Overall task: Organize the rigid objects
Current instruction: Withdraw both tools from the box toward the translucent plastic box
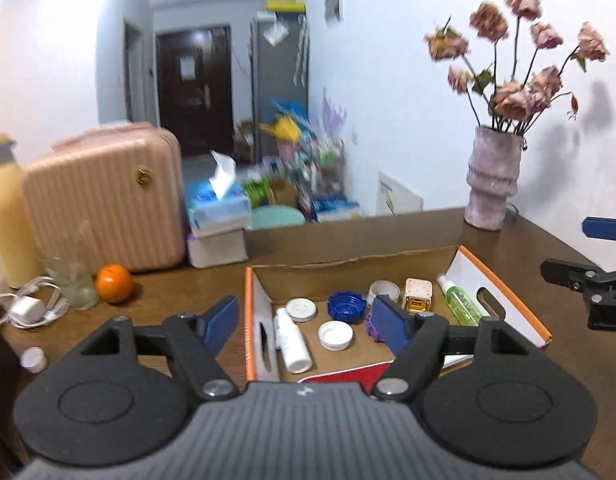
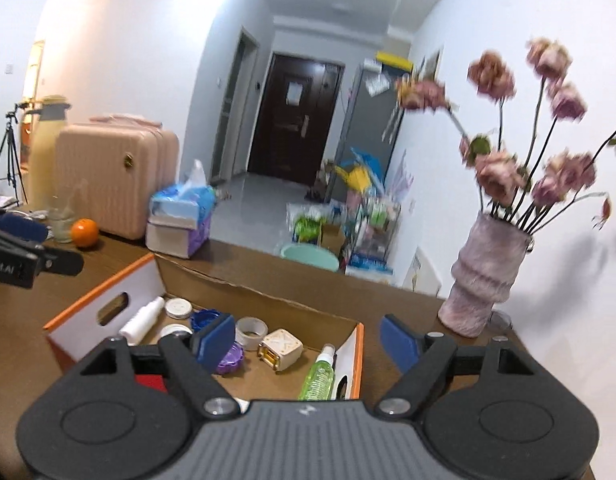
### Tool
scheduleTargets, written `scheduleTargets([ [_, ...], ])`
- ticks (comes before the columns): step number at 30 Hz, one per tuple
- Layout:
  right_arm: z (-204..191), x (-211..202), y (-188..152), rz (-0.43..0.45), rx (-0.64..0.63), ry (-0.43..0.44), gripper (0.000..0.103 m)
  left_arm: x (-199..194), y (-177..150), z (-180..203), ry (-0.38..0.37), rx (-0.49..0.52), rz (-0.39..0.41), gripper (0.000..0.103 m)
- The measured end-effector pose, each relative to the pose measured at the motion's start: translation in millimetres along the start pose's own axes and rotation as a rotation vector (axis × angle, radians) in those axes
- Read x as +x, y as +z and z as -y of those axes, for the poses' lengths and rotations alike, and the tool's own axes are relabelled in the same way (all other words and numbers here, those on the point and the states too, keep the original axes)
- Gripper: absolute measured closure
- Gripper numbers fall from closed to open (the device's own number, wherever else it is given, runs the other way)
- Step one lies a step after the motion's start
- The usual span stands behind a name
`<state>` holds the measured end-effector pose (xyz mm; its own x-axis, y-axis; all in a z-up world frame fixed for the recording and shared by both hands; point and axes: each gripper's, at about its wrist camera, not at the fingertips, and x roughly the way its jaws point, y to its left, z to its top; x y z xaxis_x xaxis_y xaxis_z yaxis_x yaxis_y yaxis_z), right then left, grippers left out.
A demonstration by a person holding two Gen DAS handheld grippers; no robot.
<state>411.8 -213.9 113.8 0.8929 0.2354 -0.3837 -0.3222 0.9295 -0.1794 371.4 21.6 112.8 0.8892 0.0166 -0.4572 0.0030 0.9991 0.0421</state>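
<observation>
Hovering over the box, both grippers' fingers stand wide apart, empty; bottle at 12 o'clock.

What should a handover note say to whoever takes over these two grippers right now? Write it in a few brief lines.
Left gripper: open, holding nothing.
Right gripper: open, holding nothing.
In the box: white bottle, green bottle, white lids, blue cap, tape roll, cream cube, purple lid.
Left out on the table: small white cap, orange, charger.
</observation>
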Motion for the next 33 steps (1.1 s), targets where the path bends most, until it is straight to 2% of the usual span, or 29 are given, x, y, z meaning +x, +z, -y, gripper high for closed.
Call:
scheduleTargets([
  [4, -20.9, -39.5, -25.6, 0.072, -0.031, -0.045, 0.023, -46.3, -31.1, 5.4, 0.001, -0.013, 0.076, 0.023],
  [9, -49.1, -95.1, -64.3, 0.146, -0.046, -0.029, 0.016, -110.6, -80.4, 11.8, 0.010, 0.013, 0.184, 0.014],
  [12, -65.2, -123.4, -93.3, 0.180, -0.069, -0.038, 0.012, -138.2, -114.5, 9.5, 0.030, -0.034, 0.216, 0.008],
  [16, -82.8, -153.6, -130.1, 0.168, -0.057, -0.118, 0.011, -159.7, -163.8, 4.1, 0.034, -0.079, 0.170, 0.007],
  [20, -87.7, -182.5, -166.6, 0.152, 0.062, -0.097, 0.009, -182.7, -195.0, -1.9, 0.056, -0.110, 0.179, 0.001],
  [25, -92.8, -190.1, -196.2, 0.084, 0.109, -0.069, 0.009, -185.3, -203.8, 7.0, 0.061, -0.072, 0.170, 0.000],
  [28, -93.9, -190.5, -199.3, 0.081, 0.113, -0.084, 0.009, -177.3, -203.3, 11.6, 0.037, -0.079, 0.151, 0.000],
  [33, -89.1, -177.3, -196.4, 0.061, 0.149, -0.062, 0.008, -152.4, -207.3, 17.7, 0.016, -0.088, 0.078, 0.000],
])
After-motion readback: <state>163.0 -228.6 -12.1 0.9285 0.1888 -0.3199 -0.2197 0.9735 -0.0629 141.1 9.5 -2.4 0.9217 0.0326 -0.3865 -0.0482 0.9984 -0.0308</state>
